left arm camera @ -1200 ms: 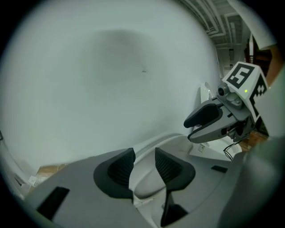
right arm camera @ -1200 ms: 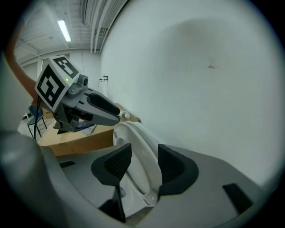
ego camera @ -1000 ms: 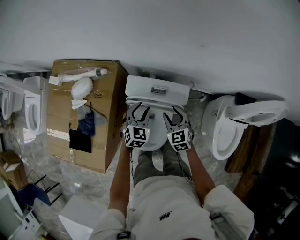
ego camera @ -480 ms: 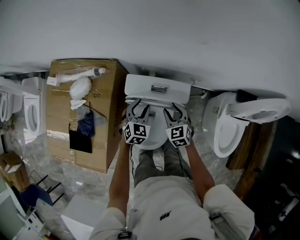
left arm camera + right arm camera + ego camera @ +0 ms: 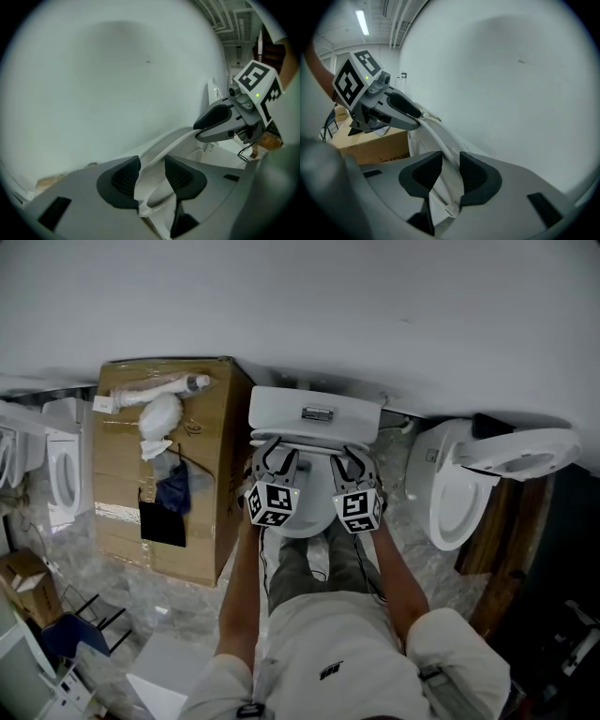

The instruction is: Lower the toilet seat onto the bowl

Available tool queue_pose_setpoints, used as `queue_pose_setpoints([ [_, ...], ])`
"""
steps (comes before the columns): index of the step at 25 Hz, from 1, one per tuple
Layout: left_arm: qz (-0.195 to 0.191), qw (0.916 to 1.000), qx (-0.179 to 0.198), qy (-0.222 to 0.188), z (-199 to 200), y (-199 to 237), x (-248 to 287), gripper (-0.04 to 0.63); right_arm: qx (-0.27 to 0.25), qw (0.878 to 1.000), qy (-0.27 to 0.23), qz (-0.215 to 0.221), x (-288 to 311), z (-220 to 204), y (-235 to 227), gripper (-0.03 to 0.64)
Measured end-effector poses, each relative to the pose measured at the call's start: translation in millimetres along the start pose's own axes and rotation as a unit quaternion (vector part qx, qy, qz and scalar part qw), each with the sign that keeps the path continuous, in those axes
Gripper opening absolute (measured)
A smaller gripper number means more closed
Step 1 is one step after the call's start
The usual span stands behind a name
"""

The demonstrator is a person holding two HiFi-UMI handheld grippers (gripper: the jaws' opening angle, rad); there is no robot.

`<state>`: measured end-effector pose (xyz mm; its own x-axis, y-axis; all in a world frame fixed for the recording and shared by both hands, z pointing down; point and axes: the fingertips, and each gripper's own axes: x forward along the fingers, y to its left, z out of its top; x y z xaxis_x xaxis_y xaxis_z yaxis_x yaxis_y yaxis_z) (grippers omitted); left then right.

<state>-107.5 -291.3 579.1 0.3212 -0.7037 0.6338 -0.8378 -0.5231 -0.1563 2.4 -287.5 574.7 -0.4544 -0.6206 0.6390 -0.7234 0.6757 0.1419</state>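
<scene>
a: item one, toilet seat (image 5: 161,147): where is it, and what condition?
b: raised off the bowl (image 5: 302,529), close in front of the tank (image 5: 314,418); its free rim arcs across from one gripper to the other. how steeply it tilts i cannot tell
a: item two, left gripper (image 5: 278,460)?
b: jaws closing, with the seat rim filling the gap between the pads
a: item three, right gripper (image 5: 353,460)?
b: jaws drawn in close and clamped on the same rim, further along to the right
a: progress entry?
b: grasp made on both sides; the seat is not yet flat on the bowl, so by my reading the lowering itself and the release are outstanding
a: sundries?
b: taped cardboard box (image 5: 169,474) just left of the toilet, second toilet (image 5: 450,493) to the right, neither touched
</scene>
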Motion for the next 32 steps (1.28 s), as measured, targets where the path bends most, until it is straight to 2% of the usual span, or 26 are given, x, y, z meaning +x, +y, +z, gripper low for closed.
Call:
queue_pose_setpoints([
  [12, -0.029, 0.9995, 0.014, -0.008, -16, -16, -21, 0.167, 0.000, 1.000, 0.002, -0.016, -17, -10, 22, 0.120],
  [32, -0.067, 0.9968, 0.041, -0.016, -65, -60, -74, 0.164, 0.039, 0.998, 0.021, -0.036, -61, -50, 81, 0.134],
])
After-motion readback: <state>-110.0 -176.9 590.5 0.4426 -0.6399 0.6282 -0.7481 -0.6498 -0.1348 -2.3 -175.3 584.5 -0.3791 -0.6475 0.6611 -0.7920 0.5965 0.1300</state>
